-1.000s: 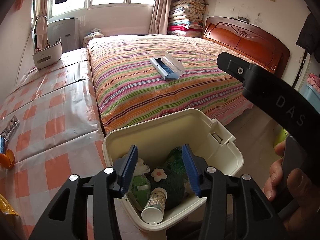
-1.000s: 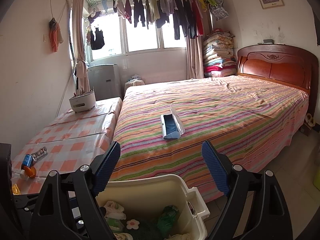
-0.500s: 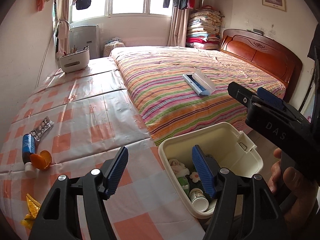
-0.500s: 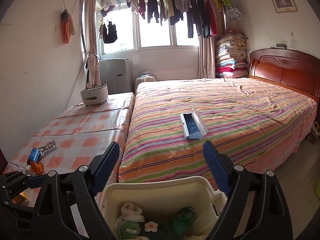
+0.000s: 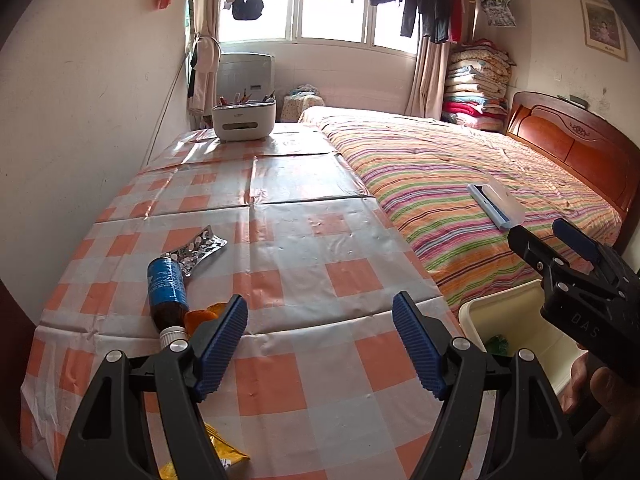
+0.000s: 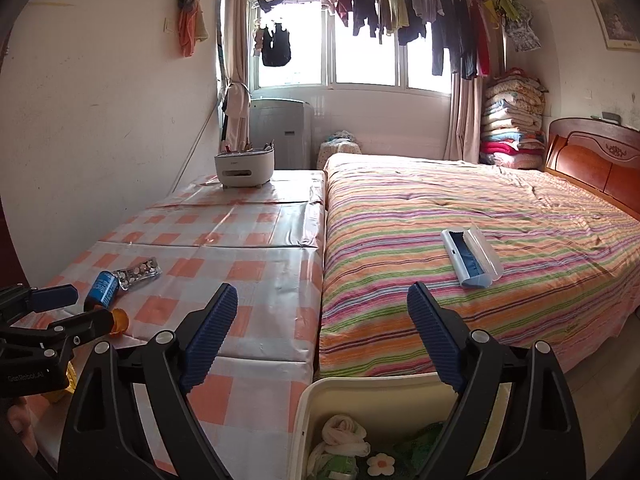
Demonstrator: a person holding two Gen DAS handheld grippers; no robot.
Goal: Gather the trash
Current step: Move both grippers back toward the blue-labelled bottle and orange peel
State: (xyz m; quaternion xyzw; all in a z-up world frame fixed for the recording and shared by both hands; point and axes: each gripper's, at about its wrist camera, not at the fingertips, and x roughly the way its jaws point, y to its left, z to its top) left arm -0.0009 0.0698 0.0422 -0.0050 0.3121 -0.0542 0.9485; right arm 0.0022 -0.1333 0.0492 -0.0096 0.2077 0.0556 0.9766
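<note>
A checked tablecloth (image 5: 304, 216) carries a brown bottle with a blue label (image 5: 166, 284), an orange cap (image 5: 202, 316), a foil blister pack (image 5: 200, 246) and a yellow wrapper (image 5: 224, 452). My left gripper (image 5: 320, 320) hovers over the near table, just right of the bottle; its jaws are opening and hold nothing. My right gripper (image 6: 322, 300) stands open and empty above the cream bin (image 6: 360, 396), which holds tissue, a green wrapper and a flower-shaped piece. In the right wrist view the bottle (image 6: 102, 288) lies beyond the left gripper (image 6: 76, 306).
A bed with a striped cover (image 5: 460, 184) adjoins the table on the right, with a blue and white case (image 5: 496, 204) on it. A white desk organiser (image 5: 244, 120) stands at the table's far end. The wall runs along the table's left side.
My left gripper has swung left from over the bin to over the table, and its jaws have widened. The right gripper's view has also turned left, and the bin stays below it.
</note>
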